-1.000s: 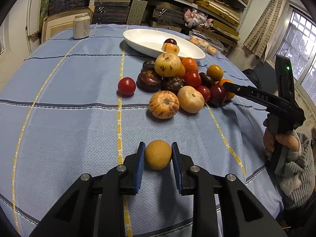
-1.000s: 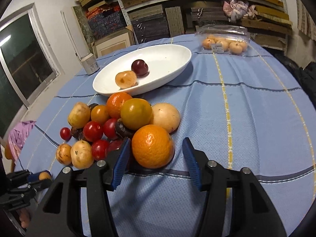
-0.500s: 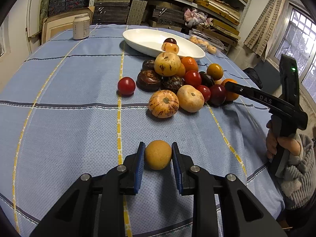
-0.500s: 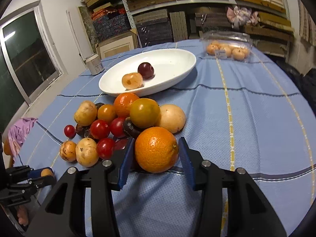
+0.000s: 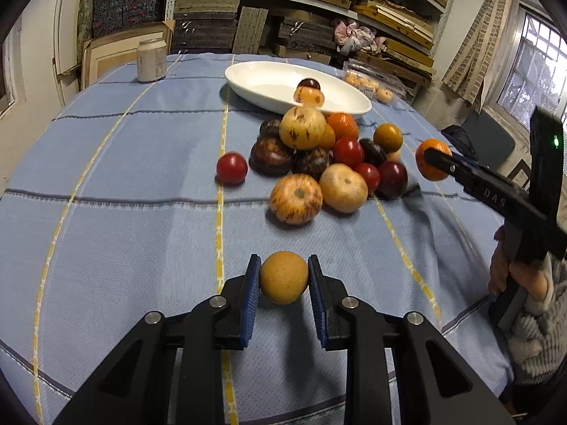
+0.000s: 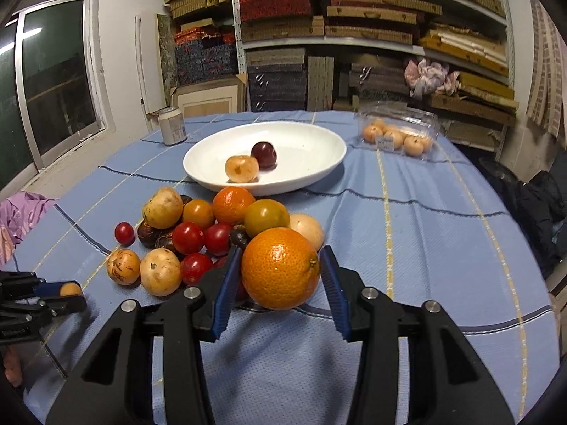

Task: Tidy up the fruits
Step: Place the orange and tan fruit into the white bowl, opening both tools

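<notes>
Left gripper: black plastic arms with ribbed blue pads, clamped on a small round tan fruit with a matte, finely speckled skin; the jaws stood narrow, both pads against its sides, just above the cloth.
Right gripper: same build; its jaws had just been closing and gripped a large orange with glossy, pitted peel, lifted clear of the cloth beside the pile.
Pile: heaped mid-table, smooth shiny red tomatoes, dark wrinkled brown fruits, pale yellow rounds streaked with brown, a few small oranges; one tomato lay apart on its left in the left wrist view.
Dish: white, oval, shallow and glazed, behind the pile; in it a dark red plum touched a pale peach-coloured fruit.
Cloth: blue woven, grainy weave, crossed by yellow and dark lines.
Can: pale cylinder at the far edge.
Clamshell: clear plastic box of small pale fruits, right of the dish.
Hand: gripped the right gripper's handle, ribbed grey sleeve at the wrist.
</notes>
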`<state>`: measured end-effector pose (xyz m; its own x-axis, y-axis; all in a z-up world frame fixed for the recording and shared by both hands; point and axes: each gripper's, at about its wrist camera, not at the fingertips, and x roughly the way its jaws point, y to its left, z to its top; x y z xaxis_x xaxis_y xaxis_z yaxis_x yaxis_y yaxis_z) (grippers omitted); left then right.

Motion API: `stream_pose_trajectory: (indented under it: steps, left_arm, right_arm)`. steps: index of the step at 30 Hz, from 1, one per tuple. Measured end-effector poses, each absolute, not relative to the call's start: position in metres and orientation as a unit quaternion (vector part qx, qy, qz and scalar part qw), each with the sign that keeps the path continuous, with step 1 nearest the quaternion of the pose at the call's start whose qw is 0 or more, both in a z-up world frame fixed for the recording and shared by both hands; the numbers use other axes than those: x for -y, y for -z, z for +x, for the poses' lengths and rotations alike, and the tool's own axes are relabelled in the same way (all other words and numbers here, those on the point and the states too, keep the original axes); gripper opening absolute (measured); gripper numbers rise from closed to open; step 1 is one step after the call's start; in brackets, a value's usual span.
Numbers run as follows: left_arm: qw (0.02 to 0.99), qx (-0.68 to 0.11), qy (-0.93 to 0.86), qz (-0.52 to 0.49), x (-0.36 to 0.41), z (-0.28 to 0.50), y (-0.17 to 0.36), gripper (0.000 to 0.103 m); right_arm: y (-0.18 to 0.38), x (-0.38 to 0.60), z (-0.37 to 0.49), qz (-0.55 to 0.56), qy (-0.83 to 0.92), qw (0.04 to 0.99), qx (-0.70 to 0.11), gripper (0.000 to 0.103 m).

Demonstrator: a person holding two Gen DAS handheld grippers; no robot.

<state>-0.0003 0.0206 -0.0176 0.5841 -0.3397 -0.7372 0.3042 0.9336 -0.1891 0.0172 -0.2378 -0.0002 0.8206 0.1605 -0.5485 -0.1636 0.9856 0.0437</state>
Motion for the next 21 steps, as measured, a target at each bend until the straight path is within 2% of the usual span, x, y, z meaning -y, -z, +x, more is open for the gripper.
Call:
stream_pose_trajectory:
  steps: [5,8,13,21]
  left_arm:
    - [0.899,-0.397,0.187,-0.008,-0.012,0.02,-0.013,0.027]
    - [0.908,-0.373,0.188,0.012,-0.003,0.043,-0.041,0.027]
    - [0.916,-0.355,0.187,0.007,0.011,0.109,-0.073,0.027]
    - [0.901,-0.4,0.167,0.006,0.033,0.212,-0.045,0.027]
  right_arm:
    - [-0.014,0.248,0.018,0.029,-0.103,0.954,-0.28,0.045]
    - [-0.041,0.269,0.037,0.095,-0.135,0.945,-0.281,0.045]
    - [-0.085,0.277,0.08,0.106,-0.133,0.95,-0.261,0.045]
    - [-0.057,0.256,0.186,0.091,-0.127,0.931,-0.33,0.045]
